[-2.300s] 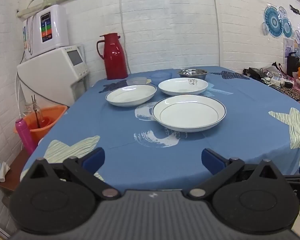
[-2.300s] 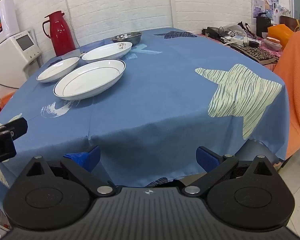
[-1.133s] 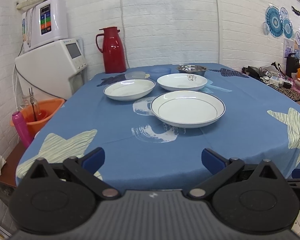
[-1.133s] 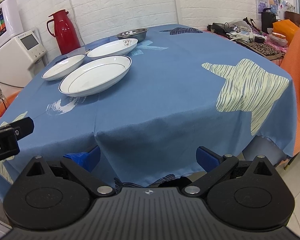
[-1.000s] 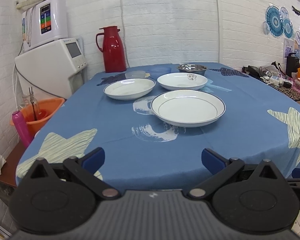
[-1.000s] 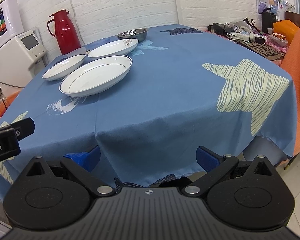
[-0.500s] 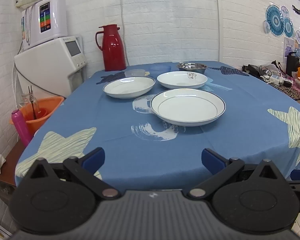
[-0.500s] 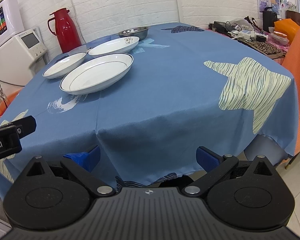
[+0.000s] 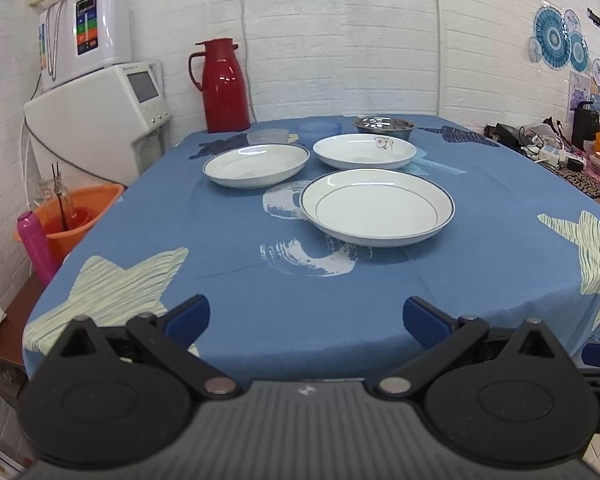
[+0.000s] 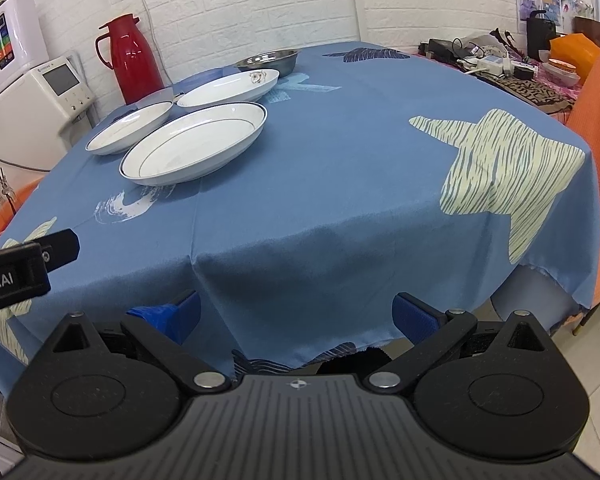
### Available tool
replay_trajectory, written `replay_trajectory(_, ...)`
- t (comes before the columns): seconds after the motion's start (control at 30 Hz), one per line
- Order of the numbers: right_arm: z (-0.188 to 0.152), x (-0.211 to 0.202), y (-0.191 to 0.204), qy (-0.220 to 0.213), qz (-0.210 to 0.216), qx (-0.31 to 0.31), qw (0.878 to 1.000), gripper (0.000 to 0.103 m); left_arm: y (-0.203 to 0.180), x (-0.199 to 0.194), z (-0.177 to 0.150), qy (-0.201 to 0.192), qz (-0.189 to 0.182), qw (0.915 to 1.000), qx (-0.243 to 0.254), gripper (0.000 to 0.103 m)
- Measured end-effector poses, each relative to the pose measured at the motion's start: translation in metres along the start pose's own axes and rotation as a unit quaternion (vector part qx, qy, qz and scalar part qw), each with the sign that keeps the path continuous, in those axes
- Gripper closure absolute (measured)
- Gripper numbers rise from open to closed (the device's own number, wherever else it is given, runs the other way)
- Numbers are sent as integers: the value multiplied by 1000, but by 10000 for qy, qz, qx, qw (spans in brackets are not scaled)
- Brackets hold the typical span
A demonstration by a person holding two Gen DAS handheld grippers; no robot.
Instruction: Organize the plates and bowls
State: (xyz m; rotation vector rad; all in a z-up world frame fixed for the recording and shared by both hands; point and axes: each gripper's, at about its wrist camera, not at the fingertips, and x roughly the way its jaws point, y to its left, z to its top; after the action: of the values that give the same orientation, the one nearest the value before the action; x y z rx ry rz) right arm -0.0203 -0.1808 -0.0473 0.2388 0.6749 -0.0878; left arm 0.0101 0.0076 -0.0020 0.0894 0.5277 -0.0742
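Observation:
Three white plates lie on the blue tablecloth. The nearest is a large blue-rimmed plate (image 9: 377, 213) (image 10: 194, 142). Behind it to the left is a second blue-rimmed plate (image 9: 256, 165) (image 10: 130, 127), and to the right a plate with a small motif (image 9: 364, 152) (image 10: 228, 88). A steel bowl (image 9: 383, 126) (image 10: 267, 60) and two small plastic bowls (image 9: 319, 130) stand at the back. My left gripper (image 9: 305, 318) is open at the table's near edge, holding nothing. My right gripper (image 10: 296, 314) is open too, below the hanging cloth edge, far from the plates.
A red thermos (image 9: 223, 85) stands at the table's back left. White appliances (image 9: 96, 136) and an orange bucket (image 9: 70, 218) sit left of the table. Clutter of cables and gadgets (image 10: 488, 62) fills the far right, with an orange chair cover (image 10: 598, 168) beside the table.
Both grippers have drifted slightly upward and a little closer to the table. The plates and bowls have not moved, and both grippers stay open.

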Motion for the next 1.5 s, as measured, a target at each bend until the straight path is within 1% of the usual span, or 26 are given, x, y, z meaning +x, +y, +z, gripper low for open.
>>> replay_trajectory(0.1,1,0,-3,-48,15,22,10000,13,10,13,9,73,46,9999,-141,0)
replay_trajectory(0.17,5,2,-7,-86,42,41,9999,13,17,24,15,179,13,9997,-187,0)
replay_trajectory(0.27,21,6,-9,-115,99,-20,9999,13,30,40,28,294,-32,9990,-344,0)
replay_trajectory(0.37,53,17,-5,-207,84,-242,9995,13,42,59,44,379,-142,9982,-437,0)
replay_trajectory(0.43,77,30,0,-309,131,-385,9987,13,45,74,56,507,-240,9975,-418,0)
replay_trajectory(0.5,102,48,6,-298,163,-524,9980,14,47,88,67,652,-325,9966,-378,0)
replay_trajectory(0.6,134,81,20,-150,62,-850,9963,15,43,109,81,883,-536,9944,-231,0)
replay_trajectory(0.77,166,128,38,115,-20,-1218,9925,15,41,146,100,1093,-993,9888,-210,0)
replay_trajectory(0.87,173,145,47,319,52,-1393,9897,15,37,167,104,1265,-1095,9859,-69,0)
replay_trajectory(0.97,173,158,55,459,-19,-1556,9868,14,34,183,104,1352,-1236,9831,30,0)
replay_trajectory(1.07,172,171,59,645,-97,-1616,9847,14,30,196,104,1421,-1111,9834,217,0)
replay_trajectory(1.13,169,177,60,806,-86,-1628,9833,14,30,203,104,1477,-1103,9825,257,0)
replay_trajectory(1.17,169,177,58,793,-16,-1570,9844,14,31,206,104,1523,-1115,9817,254,0)
replay_trajectory(1.27,172,181,56,937,101,-1340,9865,13,31,215,104,1621,-1130,9800,254,0)
replay_trajectory(1.3,174,184,52,1016,216,-1174,9876,12,31,217,105,1643,-1109,9797,283,0)
replay_trajectory(1.33,173,184,48,999,298,-1065,9888,12,30,219,105,1659,-1060,9799,321,0)
replay_trajectory(1.43,170,182,47,917,391,-1246,9872,12,27,221,104,1638,-937,9809,464,0)
replay_trajectory(1.5,173,184,47,1041,440,-1307,9850,12,26,220,104,1588,-975,9813,493,0)
